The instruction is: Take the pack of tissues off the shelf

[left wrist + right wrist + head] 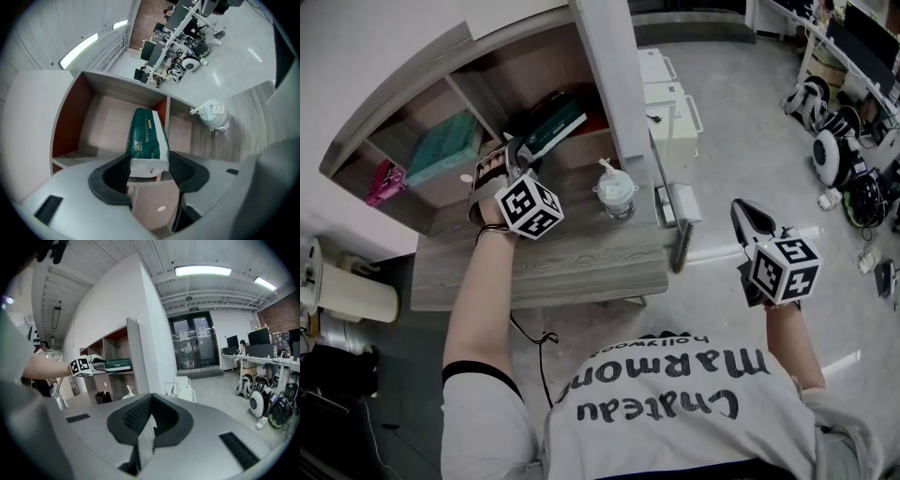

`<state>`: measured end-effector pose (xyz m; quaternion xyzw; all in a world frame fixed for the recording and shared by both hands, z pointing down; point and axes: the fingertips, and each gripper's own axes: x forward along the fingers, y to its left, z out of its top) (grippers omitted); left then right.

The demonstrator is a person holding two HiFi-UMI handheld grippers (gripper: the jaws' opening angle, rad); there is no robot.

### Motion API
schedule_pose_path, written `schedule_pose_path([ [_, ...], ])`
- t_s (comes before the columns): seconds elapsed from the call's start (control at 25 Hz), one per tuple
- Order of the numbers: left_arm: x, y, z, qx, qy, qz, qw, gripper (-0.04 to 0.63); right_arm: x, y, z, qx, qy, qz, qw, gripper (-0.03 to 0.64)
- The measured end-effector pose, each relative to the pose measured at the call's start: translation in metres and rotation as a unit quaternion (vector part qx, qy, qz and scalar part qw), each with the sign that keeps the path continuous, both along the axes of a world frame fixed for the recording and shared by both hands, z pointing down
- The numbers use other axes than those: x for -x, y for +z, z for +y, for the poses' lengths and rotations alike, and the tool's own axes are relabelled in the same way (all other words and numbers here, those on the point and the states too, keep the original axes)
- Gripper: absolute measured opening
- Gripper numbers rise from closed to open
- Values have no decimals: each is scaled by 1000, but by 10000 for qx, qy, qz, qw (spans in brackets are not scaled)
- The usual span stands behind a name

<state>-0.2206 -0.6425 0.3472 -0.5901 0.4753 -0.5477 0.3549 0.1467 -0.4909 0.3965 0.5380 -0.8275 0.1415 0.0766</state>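
A dark green pack of tissues (551, 127) lies on the wooden shelf (450, 192), in the compartment next to the white pillar. Its white end (147, 164) sticks out over the shelf's front edge. My left gripper (518, 152) has reached in at that end, and in the left gripper view (149, 169) both pads touch the pack's sides. From the right gripper view the pack (117, 364) still rests on its board. My right gripper (746, 216) hangs off to the right, over the floor, its jaws together and holding nothing.
A clear spray bottle (616, 192) stands on the grey table (534, 272) below the shelf. A teal pack (442, 145) and a pink item (384, 181) fill compartments further left. White boxes (670, 103) and wheeled machines (830, 141) sit on the floor to the right.
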Motion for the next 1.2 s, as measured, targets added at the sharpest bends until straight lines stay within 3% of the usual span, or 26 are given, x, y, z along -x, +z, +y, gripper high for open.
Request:
schedule_pose_path([
  [0.2,-2,-3,20,83,62,130,9999,258,19,-4,-1,-80,-220,4,9997,8],
  [0.64,-15,-9,87,85,289,-8,9995,253,56,-25,17,-357,-630,-63,9974,8],
  [1.2,-34,-23,172,-255,467,227,9983,252,83,-34,64,-481,-1090,-54,9929,8],
])
